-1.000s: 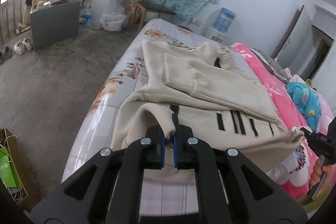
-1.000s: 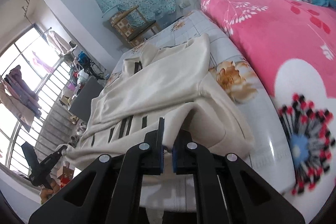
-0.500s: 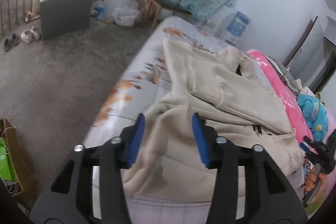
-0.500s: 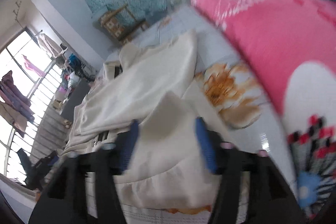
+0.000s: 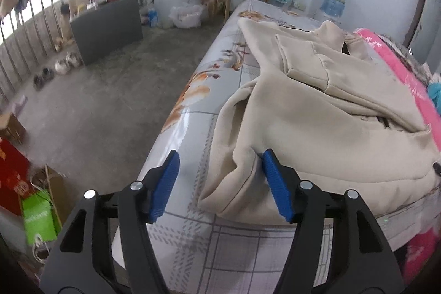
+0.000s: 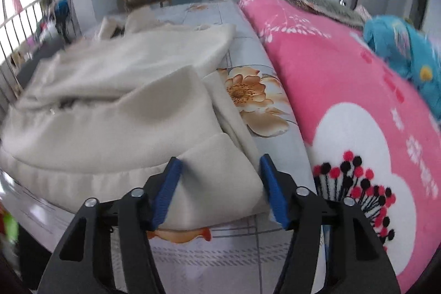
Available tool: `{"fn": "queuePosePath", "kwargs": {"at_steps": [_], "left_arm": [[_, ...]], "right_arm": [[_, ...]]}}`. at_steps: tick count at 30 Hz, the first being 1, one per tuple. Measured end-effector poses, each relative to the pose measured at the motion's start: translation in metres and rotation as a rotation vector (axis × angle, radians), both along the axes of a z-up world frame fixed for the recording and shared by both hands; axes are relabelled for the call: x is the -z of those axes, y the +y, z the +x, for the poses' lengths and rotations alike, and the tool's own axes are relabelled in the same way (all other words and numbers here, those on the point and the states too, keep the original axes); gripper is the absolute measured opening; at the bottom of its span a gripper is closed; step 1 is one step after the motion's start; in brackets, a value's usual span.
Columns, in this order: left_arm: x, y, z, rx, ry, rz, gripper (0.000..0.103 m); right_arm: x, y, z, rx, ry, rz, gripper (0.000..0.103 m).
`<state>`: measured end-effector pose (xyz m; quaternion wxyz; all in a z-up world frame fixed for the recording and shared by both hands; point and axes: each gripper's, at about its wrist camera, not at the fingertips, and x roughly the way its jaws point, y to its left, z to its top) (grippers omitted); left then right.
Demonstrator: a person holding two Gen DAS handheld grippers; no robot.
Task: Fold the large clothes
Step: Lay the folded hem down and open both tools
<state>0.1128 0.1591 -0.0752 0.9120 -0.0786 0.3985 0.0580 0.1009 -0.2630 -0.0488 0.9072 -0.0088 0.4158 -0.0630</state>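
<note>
A soft, thick cream hoodie [image 5: 325, 134] lies folded in rumpled layers on the glossy floral bed [image 5: 198, 90], its near hem at the bed's near edge. Left tool [image 5: 220, 183] and right tool [image 6: 219, 190], clamped on the hem a second ago, now stand apart with ribbed blue pads [image 5: 275, 183] spread, gripping nothing; the left tool has just been opening, the right closing slightly.

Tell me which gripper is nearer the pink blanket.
Right. The right gripper is open over the cream hoodie's corner beside the pink blanket; the left gripper is open at the hoodie's far corner.
</note>
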Motion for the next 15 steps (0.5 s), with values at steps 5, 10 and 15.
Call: {"fn": "queuePosePath", "kwargs": {"at_steps": [5,10,15], "left_arm": [[-0.005,-0.021,0.000,0.051,-0.035,0.085,0.016],[-0.027,-0.028,-0.013,0.064,-0.056,0.135,0.010],[-0.053,-0.016,-0.046,0.108,-0.076,0.067,0.009]], "right_arm": [[0.001,0.007,-0.002,-0.025,0.000,-0.009,0.019],[-0.029,0.012,-0.021,-0.031,-0.072,0.004,0.014],[-0.047,0.007,-0.052,-0.040,-0.072,0.054,0.014]]}}
